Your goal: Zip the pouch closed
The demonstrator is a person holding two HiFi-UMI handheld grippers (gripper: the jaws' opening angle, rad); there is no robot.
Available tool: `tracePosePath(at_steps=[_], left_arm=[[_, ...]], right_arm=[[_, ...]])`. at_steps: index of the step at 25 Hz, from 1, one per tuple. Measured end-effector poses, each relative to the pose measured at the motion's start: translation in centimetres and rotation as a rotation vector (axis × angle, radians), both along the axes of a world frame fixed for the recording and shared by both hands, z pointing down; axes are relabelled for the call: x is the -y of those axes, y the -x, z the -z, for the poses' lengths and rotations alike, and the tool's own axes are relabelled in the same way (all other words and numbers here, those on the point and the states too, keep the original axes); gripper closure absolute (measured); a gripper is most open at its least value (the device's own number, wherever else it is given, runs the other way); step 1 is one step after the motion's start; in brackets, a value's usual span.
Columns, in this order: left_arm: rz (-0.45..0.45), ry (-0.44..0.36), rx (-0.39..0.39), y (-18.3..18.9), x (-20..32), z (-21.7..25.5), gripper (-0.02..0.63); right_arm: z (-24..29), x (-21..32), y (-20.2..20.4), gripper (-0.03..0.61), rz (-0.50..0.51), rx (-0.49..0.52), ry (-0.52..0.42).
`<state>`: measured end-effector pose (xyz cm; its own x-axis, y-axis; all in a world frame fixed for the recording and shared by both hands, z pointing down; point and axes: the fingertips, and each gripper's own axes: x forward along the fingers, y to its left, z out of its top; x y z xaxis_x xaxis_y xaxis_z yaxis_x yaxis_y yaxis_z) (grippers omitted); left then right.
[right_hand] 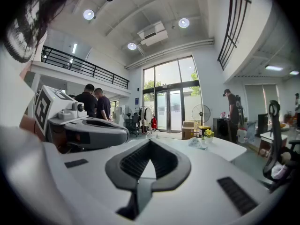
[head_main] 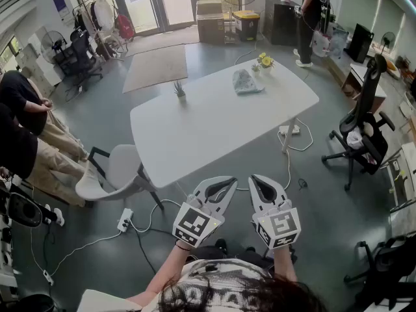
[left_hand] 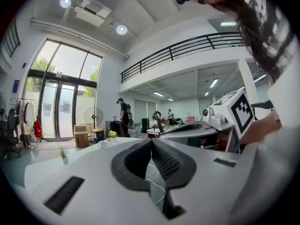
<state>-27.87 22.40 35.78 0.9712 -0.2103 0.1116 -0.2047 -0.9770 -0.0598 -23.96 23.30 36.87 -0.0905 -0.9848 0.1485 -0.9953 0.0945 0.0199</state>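
Note:
A pale patterned pouch (head_main: 247, 81) lies on the far right part of the white table (head_main: 195, 135). In the right gripper view the pouch (right_hand: 196, 142) shows small, well beyond the jaws. My left gripper (head_main: 231, 181) and right gripper (head_main: 255, 179) hang side by side off the table's near edge, far from the pouch. Both point forward, about level. The left gripper (left_hand: 151, 140) is shut with its pads touching and nothing between them. The right gripper (right_hand: 150, 141) is also shut and holds nothing.
A small potted plant (head_main: 179, 90) and yellow flowers (head_main: 264, 61) stand on the table. A grey chair (head_main: 114, 174) sits at its left side, a black office chair (head_main: 364, 129) to the right. Cables and a power strip (head_main: 123, 220) lie on the floor. People stand at the left and at the back.

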Motion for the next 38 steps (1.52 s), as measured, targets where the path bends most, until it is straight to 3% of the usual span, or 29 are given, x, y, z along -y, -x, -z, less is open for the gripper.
tracePosePath(at_steps=[12, 20, 29, 38], left_arm=[[-0.017, 0.035, 0.020, 1.3, 1.1, -1.9, 0.601], [-0.025, 0.104, 0.018, 1.1, 1.2, -3.7, 0.601], [-0.028, 0.111, 0.046, -4.7, 2.6, -4.6, 0.601], [0.084, 0.111, 0.034, -16.2, 7.2, -4.0, 0.601]], right_arm=[[-1.7, 0.6, 0.2, 0.580, -0.062, 0.032, 0.029], [-3.1, -0.4, -0.1, 0.580, -0.074, 0.049, 0.067], [-4.5, 1.3, -5.9, 0.580, -0.062, 0.077, 0.083], [-3.8, 5.7, -16.9, 0.580, 0.058, 0.065, 0.097]])
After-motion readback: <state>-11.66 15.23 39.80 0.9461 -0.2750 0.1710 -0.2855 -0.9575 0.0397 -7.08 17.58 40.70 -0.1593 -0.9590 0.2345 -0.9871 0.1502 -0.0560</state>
